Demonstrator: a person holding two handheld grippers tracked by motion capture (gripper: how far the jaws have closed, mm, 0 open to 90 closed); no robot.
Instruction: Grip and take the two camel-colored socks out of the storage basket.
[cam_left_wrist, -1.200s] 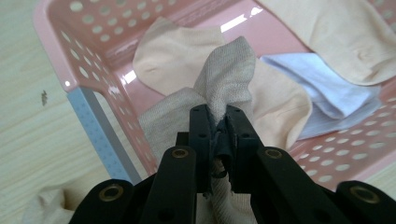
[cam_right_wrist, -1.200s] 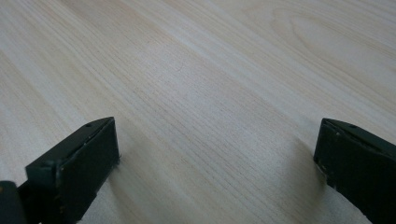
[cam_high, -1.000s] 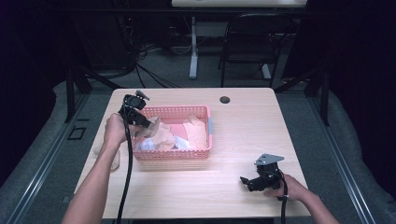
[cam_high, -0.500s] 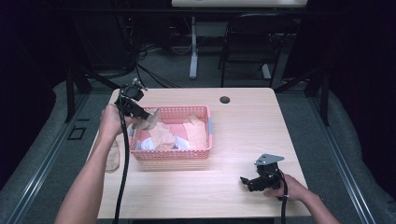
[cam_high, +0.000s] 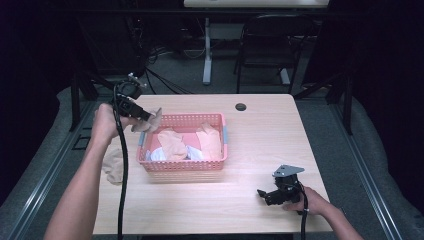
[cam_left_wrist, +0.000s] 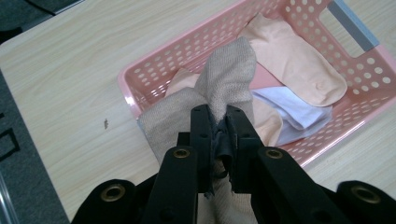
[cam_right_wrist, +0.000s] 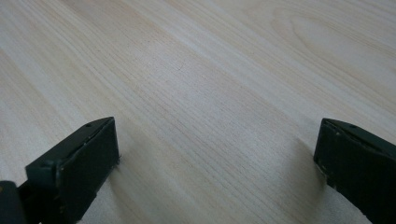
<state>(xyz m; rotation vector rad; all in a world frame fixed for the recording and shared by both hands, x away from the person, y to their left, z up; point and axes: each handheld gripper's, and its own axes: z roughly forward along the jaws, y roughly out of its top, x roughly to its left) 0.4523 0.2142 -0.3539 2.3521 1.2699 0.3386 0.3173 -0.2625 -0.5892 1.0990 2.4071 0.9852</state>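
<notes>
A: From above we see the left gripper raised over the left end of the pink basket, a tan sock dangling from it. How tight is the grip?

B: The left gripper view settles that: the jaws are closed on the tan sock, cloth bunched between them. Below it we see peach socks and a white cloth in the basket.

A: And the right gripper?

B: It rests low at the table's near right edge, hand behind it. Its own view shows jaws wide apart over bare wood, holding nothing.

A: We also spot another sock beside the left forearm.
</notes>
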